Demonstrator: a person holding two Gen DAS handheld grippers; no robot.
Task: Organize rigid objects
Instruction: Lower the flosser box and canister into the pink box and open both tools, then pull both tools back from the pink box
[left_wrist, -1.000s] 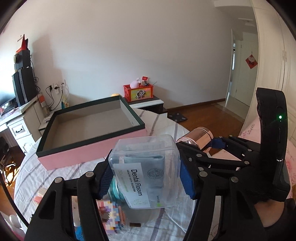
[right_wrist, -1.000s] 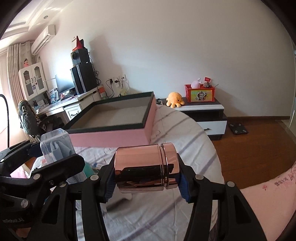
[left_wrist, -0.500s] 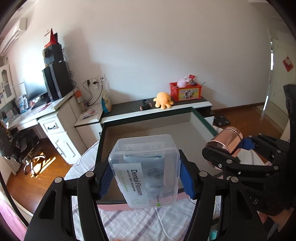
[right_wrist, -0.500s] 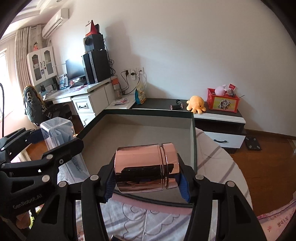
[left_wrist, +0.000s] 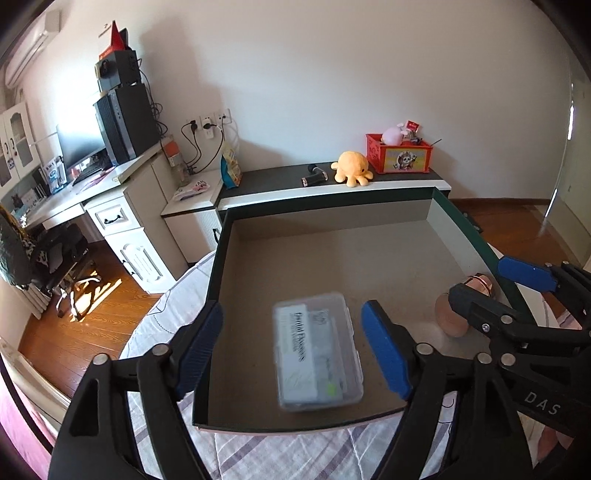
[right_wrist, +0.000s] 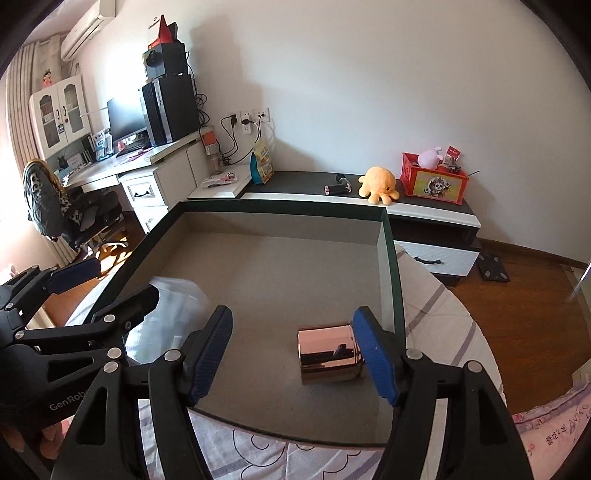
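The left gripper (left_wrist: 291, 345) has just been opening, its jaws wide and released; the blurred clear plastic case (left_wrist: 317, 356) lies between them, untouched, low centre in the box (left_wrist: 399, 199); the right gripper (right_wrist: 291, 350) has also just spread; the copper tin (right_wrist: 328, 352) sits beside its right pad (right_wrist: 375, 356), contact unclear; both tilt downward.

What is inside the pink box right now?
Inside the pink box are a clear floss case and a rose-gold metal tin lying on its side. Gripper arms hide part of the box floor along its near edge.
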